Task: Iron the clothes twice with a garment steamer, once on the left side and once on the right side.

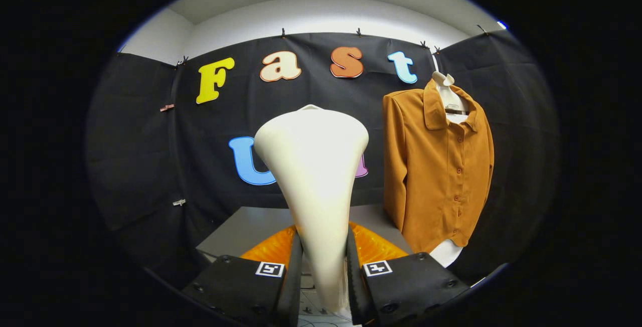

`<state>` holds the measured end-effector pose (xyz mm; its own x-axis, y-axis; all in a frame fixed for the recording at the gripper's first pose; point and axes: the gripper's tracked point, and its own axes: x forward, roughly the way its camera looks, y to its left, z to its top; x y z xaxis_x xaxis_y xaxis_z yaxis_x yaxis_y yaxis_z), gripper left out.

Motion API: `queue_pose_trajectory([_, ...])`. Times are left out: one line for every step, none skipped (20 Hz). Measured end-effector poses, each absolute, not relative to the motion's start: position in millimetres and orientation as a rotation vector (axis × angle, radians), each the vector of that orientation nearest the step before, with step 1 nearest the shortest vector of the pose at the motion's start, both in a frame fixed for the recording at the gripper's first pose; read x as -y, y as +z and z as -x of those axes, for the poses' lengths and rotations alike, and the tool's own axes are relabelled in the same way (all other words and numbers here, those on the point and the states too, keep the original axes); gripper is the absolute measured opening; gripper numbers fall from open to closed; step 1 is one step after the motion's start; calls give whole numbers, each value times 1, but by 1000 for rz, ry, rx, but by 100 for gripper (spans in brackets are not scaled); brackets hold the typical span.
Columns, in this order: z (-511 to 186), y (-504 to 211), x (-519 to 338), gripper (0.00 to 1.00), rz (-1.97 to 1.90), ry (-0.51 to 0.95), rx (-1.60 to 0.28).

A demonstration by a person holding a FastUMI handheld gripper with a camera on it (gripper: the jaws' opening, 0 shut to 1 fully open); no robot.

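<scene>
A cream-white garment steamer [313,176] stands upright between the fingers, its narrow handle pinched by both of them and its wide head rising well above them. My gripper [323,272] is shut on that handle. Beyond the fingers and to the right hangs an orange-brown button shirt [436,166] on a white hanger form [450,97], front facing me, collar open. The steamer is apart from the shirt, to its left, with a clear gap between them. The steamer's face is turned away and hidden.
A grey table [251,226] lies just ahead, below the steamer. White underlayer [446,253] shows under the shirt's hem. Small clips [179,202] dot the black cloth wall on the left.
</scene>
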<state>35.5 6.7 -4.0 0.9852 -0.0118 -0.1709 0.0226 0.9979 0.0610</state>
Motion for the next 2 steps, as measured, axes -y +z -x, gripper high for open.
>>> queue_pose_trajectory([-36, -3, -7, 42, -64, -19, -170])
queue_pose_trajectory([-36, -4, -8, 42, -65, -21, -169])
